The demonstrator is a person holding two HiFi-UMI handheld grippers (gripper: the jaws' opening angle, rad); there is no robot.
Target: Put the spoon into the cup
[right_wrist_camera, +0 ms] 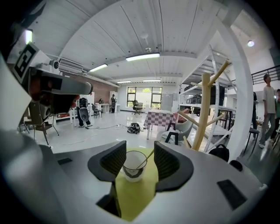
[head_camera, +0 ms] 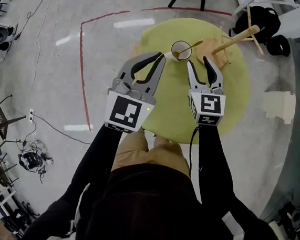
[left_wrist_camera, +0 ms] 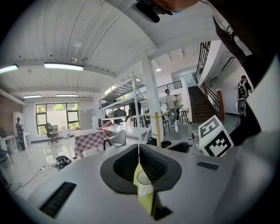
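Note:
A clear cup (head_camera: 181,50) with a white handle stands at the far side of the round yellow-green table (head_camera: 167,108). A wooden spoon (head_camera: 194,44) sits in it, handle leaning out to the right. My left gripper (head_camera: 160,55) is shut, with its tips beside the cup's handle; I cannot tell whether they touch it. In the left gripper view the left gripper (left_wrist_camera: 138,151) shows the cup (left_wrist_camera: 144,177) through the thin gap below its tips. My right gripper (head_camera: 199,62) stands open just short of the cup. In the right gripper view the right gripper (right_wrist_camera: 140,153) frames the cup (right_wrist_camera: 133,168) and spoon (right_wrist_camera: 147,157); nothing is held.
A wooden mug tree (head_camera: 223,45) stands on the table right of the cup, close to the right gripper, also seen as the mug tree (right_wrist_camera: 203,113). A red tape line (head_camera: 81,68) marks the floor left of the table. Black bags (head_camera: 265,20) lie beyond it.

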